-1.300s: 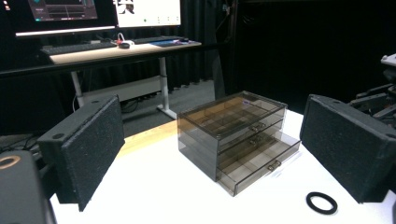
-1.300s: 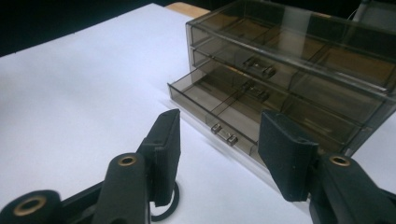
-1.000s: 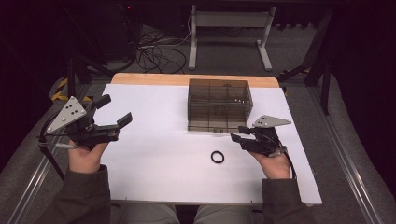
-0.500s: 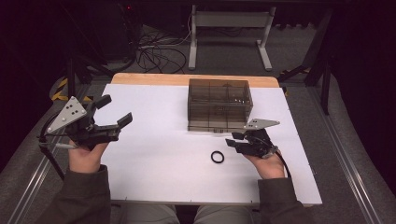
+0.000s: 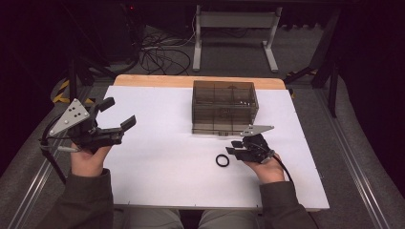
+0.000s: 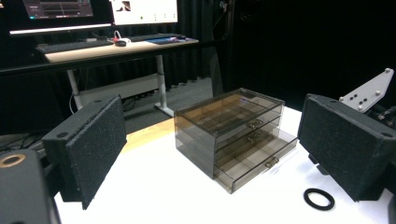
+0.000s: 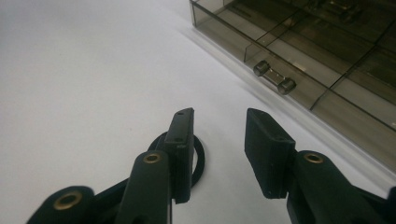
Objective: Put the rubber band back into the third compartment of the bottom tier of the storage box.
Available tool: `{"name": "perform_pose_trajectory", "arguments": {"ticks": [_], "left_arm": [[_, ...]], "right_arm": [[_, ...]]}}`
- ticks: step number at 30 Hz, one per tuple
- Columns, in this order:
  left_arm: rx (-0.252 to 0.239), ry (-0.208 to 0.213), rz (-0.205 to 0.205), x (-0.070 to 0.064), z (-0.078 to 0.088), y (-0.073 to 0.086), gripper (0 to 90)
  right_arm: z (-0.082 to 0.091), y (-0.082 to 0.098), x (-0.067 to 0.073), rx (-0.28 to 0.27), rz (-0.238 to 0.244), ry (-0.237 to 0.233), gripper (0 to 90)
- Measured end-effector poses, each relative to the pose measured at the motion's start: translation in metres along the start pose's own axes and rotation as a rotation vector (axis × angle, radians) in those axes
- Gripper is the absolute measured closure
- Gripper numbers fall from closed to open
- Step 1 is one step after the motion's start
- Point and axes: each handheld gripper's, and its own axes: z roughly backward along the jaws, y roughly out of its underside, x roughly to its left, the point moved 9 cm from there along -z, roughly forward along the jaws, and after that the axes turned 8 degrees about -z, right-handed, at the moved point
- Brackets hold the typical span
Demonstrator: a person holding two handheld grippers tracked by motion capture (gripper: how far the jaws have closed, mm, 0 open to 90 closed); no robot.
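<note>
A small black ring (image 5: pixel 222 160) lies flat on the white table top (image 5: pixel 157 157), in front of a smoked clear drawer box (image 5: pixel 224 107). My right gripper (image 5: pixel 231 147) sits low just right of the ring. Its jaws have just been closing and still stand apart, with nothing between them. In the right gripper view (image 7: pixel 219 121) the ring (image 7: pixel 199 156) lies partly behind the left jaw, and a drawer handle (image 7: pixel 274 77) is close ahead. My left gripper (image 5: pixel 119 112) hangs wide open over the table's left side, holding nothing. The left gripper view (image 6: pixel 210 140) looks toward the box (image 6: pixel 233 133) and the ring (image 6: pixel 319 199).
The box's bottom drawer (image 6: pixel 261 161) stands slightly out. A wooden strip (image 5: pixel 191 81) marks the table's far edge. Beyond it are a desk frame (image 5: pixel 234 28) and floor cables (image 5: pixel 157 52). A desk with screens (image 6: pixel 93 14) stands behind.
My right gripper has sunk toward the table and moved in beside the ring, and its jaws have narrowed. The left gripper has stayed where it was.
</note>
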Motion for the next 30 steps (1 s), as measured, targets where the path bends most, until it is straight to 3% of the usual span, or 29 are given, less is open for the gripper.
{"name": "perform_pose_trajectory", "arguments": {"ticks": [30], "left_arm": [[0.008,0.012,0.005,0.0,-0.003,0.003,8.8]], "right_arm": [[-0.029,0.019,0.002,0.099,0.01,-0.005,72.9]]}}
